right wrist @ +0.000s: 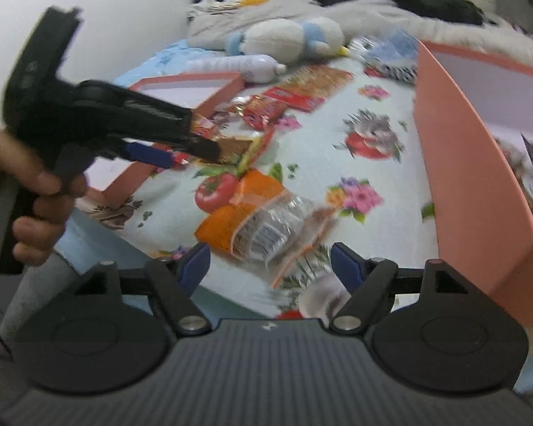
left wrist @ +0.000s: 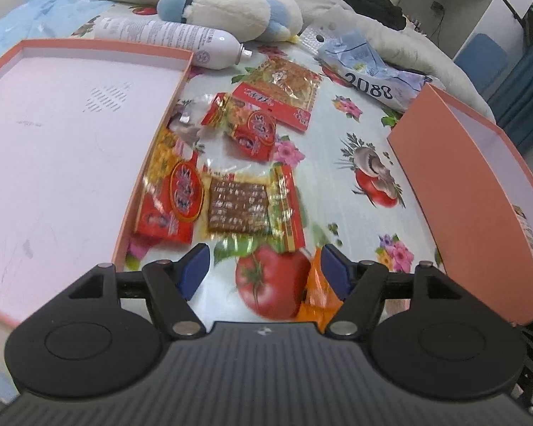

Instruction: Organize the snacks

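Observation:
Several red and gold snack packets (left wrist: 238, 198) lie on the flowered cloth beside the shallow pink box lid (left wrist: 64, 142). My left gripper (left wrist: 261, 269) is open and empty, hovering just short of them; it also shows in the right wrist view (right wrist: 170, 152). An orange and clear snack bag (right wrist: 263, 220) lies near the cloth's front edge, its corner showing in the left wrist view (left wrist: 319, 294). My right gripper (right wrist: 270, 266) is open and empty, just in front of that bag. The deep pink box (right wrist: 472, 163) stands to the right with some items inside.
A white spray bottle (left wrist: 167, 37), a plush toy (left wrist: 231, 9) and a crumpled blue-white bag (left wrist: 369, 67) lie at the back. Bedding and dark clothes pile up behind. The cloth's front edge drops off at the lower left of the right wrist view.

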The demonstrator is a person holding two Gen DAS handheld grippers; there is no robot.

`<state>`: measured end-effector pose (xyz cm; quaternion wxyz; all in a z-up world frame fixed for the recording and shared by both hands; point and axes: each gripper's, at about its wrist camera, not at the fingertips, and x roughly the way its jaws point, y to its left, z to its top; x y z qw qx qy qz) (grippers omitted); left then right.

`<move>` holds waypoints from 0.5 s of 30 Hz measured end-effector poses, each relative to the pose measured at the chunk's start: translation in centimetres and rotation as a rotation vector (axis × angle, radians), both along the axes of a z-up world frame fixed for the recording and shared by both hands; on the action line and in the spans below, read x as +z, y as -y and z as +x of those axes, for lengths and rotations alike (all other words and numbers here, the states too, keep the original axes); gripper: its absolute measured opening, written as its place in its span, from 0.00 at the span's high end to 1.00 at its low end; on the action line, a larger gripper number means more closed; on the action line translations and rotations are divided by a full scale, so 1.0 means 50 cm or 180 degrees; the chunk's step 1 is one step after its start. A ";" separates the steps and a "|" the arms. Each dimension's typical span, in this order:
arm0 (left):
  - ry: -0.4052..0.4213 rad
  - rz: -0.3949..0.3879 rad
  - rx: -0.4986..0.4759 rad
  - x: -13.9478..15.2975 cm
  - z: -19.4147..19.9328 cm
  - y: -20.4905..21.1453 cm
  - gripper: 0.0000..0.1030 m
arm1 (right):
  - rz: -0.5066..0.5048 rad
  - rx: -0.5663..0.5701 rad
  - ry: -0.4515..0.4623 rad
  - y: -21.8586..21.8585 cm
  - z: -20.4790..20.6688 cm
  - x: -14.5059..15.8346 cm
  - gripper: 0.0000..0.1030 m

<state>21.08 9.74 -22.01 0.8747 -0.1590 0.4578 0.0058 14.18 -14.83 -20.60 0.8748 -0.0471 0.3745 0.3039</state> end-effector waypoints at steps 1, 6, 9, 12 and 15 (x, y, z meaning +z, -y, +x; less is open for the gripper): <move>-0.0013 0.0038 -0.0017 -0.004 0.012 0.002 0.29 | -0.0055 0.0100 0.0027 -0.010 0.009 -0.001 0.26; -0.0052 0.0294 -0.0013 -0.022 0.071 0.008 0.29 | -0.0341 0.0488 0.0103 -0.058 0.056 -0.008 0.19; -0.0125 0.0409 -0.0131 -0.034 0.097 0.012 0.29 | -0.0386 0.0635 0.0035 -0.072 0.080 -0.015 0.15; -0.0251 0.0485 -0.0197 -0.055 0.119 0.014 0.29 | -0.0485 0.0669 -0.0046 -0.078 0.101 -0.029 0.15; -0.0298 0.0561 -0.0198 -0.069 0.129 0.016 0.29 | -0.0563 0.0749 -0.0051 -0.083 0.109 -0.046 0.12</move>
